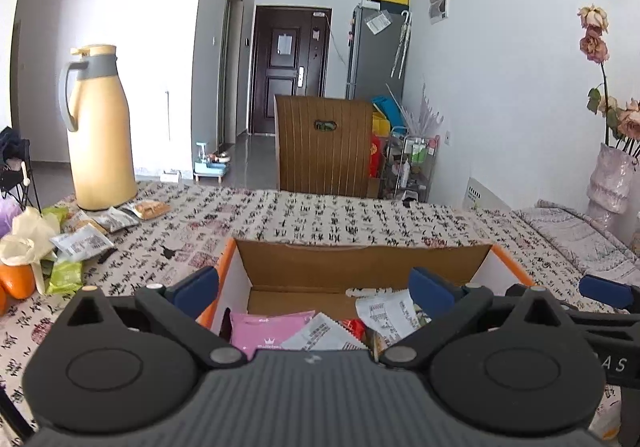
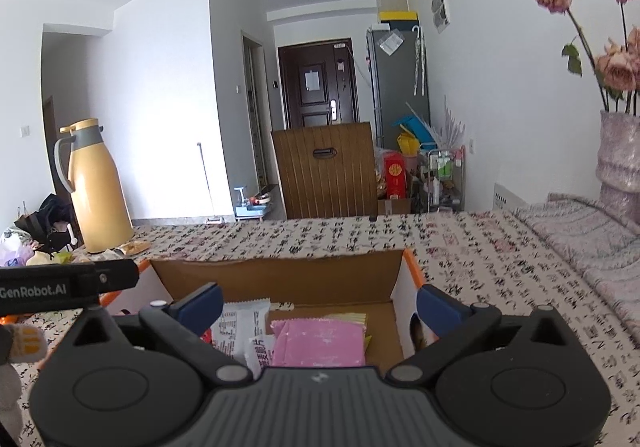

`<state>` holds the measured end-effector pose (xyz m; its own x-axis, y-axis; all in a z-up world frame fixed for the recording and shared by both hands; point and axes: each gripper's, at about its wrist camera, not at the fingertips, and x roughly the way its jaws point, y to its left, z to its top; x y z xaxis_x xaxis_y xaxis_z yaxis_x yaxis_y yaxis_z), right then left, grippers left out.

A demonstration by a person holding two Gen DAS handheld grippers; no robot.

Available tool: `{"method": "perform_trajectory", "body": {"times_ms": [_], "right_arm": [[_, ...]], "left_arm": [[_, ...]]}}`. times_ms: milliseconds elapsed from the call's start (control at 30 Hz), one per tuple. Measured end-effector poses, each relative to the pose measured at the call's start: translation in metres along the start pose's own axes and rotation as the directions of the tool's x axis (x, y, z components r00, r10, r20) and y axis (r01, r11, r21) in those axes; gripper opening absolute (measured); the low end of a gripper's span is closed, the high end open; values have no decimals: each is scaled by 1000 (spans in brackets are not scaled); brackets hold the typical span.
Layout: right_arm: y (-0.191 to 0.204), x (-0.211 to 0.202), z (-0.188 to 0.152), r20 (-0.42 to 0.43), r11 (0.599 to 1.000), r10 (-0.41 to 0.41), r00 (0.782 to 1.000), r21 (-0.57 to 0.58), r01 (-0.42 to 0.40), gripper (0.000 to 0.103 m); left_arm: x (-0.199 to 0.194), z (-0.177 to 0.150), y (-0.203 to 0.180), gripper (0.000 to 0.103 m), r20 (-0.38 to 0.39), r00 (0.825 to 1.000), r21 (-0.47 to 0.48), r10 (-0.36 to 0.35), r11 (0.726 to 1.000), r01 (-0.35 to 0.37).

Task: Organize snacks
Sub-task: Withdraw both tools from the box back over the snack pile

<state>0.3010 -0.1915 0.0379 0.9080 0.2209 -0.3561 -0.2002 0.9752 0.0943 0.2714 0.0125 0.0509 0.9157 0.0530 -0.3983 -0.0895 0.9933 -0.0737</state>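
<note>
- Left wrist view: close to the camera, the left claw (image 1: 316, 287) has its two blue tips spread wide and holds nothing.
- Just under and past those tips sits the cardboard box (image 1: 360, 259), open at the top, on the table (image 1: 340, 215).
- Snack packets (image 1: 320, 331) already lie in the box: a pink one, white ones and a red one. They look flat and crinkly.
- Far off to the left of the claw, more loose snacks (image 1: 92, 231) lie on the table near the tall yellow jug (image 1: 98, 127). I think these still need to go in, so the job looks only partly done.
- Right wrist view: the right claw (image 2: 320, 307) is wide open too, with nothing between its tips.
- Right below it is the same box (image 2: 280, 279), with a pink packet (image 2: 320, 341) and a white packet (image 2: 236, 323) lying flat inside.
- To the left of this claw, part of the other claw's black arm (image 2: 68, 287) pokes in.
</note>
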Motion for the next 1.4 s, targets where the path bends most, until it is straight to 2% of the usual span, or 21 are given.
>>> {"method": "perform_trajectory", "body": {"times_ms": [233, 533, 867, 1100, 1267, 1400], "right_arm": [[-4, -28, -1, 13, 1000, -13, 1000, -8, 13, 103], [-11, -67, -15, 2, 999, -29, 1000, -17, 29, 103], [-19, -92, -48, -87, 999, -30, 996, -29, 28, 103], [-25, -97, -81, -186, 999, -47, 981, 0, 47, 103], [-29, -96, -100, -249, 998, -64, 966, 10, 69, 103], [-28, -91, -100, -248, 997, -80, 966, -4, 82, 103]], "left_arm": [[-26, 0, -2, 103, 13, 1000, 10, -2, 1000, 1], [-56, -18, 2, 103, -2, 1000, 22, -9, 1000, 9], [-74, -61, 26, 103, -82, 997, 44, 16, 999, -12], [-78, -98, 42, 103, -162, 987, 16, 4, 1000, -2], [-71, -109, 44, 103, -180, 984, 16, 1, 1000, 2], [-72, -112, 45, 103, -173, 985, 4, -7, 1000, 8]]}}
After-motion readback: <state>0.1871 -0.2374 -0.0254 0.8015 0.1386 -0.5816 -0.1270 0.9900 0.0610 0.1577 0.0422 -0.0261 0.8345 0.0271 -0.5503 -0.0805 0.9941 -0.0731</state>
